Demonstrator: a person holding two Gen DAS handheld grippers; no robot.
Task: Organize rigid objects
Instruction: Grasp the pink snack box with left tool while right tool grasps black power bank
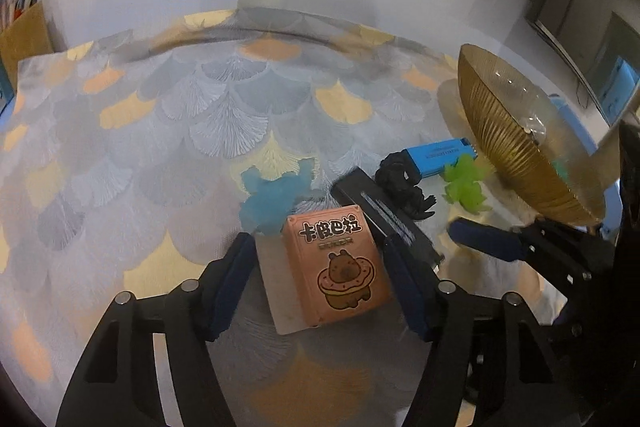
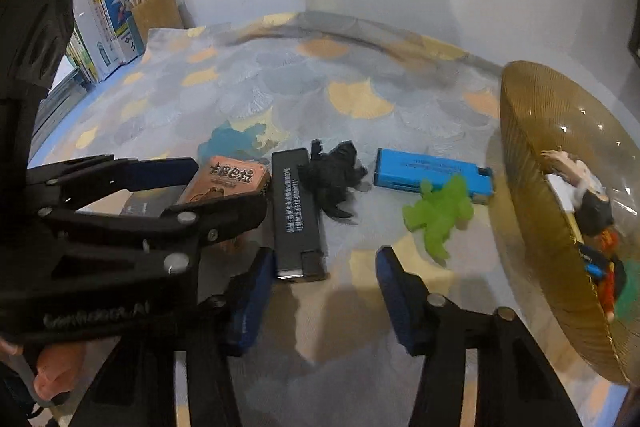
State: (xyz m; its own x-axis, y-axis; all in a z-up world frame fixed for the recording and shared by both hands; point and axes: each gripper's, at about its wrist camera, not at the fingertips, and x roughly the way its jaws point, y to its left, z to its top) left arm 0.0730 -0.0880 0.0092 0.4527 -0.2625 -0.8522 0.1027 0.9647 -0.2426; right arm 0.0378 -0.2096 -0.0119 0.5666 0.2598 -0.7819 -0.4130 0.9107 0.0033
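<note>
On the scallop-patterned surface [image 1: 168,115], the left gripper [image 1: 320,267] straddled the pink cardboard capybara box [image 1: 338,263], jaws spread and not yet pinching, probably lining up a pick. Beside it lay the black rectangular device [image 2: 298,219]. The right gripper [image 2: 324,291] hung released, empty, near the ribbed amber glass bowl [image 2: 532,195], the likely destination.

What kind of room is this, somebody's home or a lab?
Most likely a home, perhaps a child's play or study corner. The table wears a fan-patterned tablecloth, small toy figures such as a green one lie about, and books and pencils stand against the wall beside a gold bowl.
</note>
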